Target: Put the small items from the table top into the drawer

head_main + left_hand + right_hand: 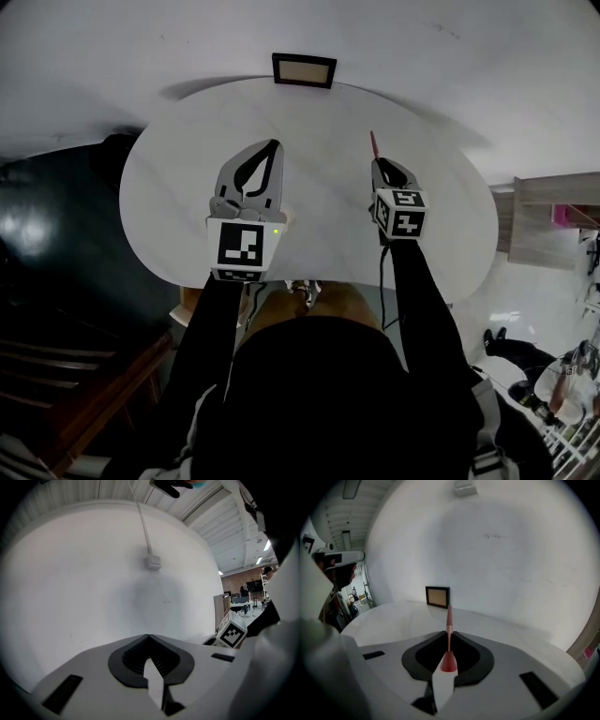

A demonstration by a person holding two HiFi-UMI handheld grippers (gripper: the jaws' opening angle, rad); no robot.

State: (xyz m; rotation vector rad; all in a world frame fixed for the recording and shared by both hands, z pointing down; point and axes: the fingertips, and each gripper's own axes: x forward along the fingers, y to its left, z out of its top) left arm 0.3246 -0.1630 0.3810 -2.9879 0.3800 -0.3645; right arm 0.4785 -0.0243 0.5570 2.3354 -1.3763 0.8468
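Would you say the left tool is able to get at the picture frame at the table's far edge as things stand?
Probably yes: only bare tabletop lies between the left tool and the picture frame, though its shut, empty jaws must open first.

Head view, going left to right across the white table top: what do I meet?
left gripper → small framed picture at the far edge → right gripper, shut on a slim red stick
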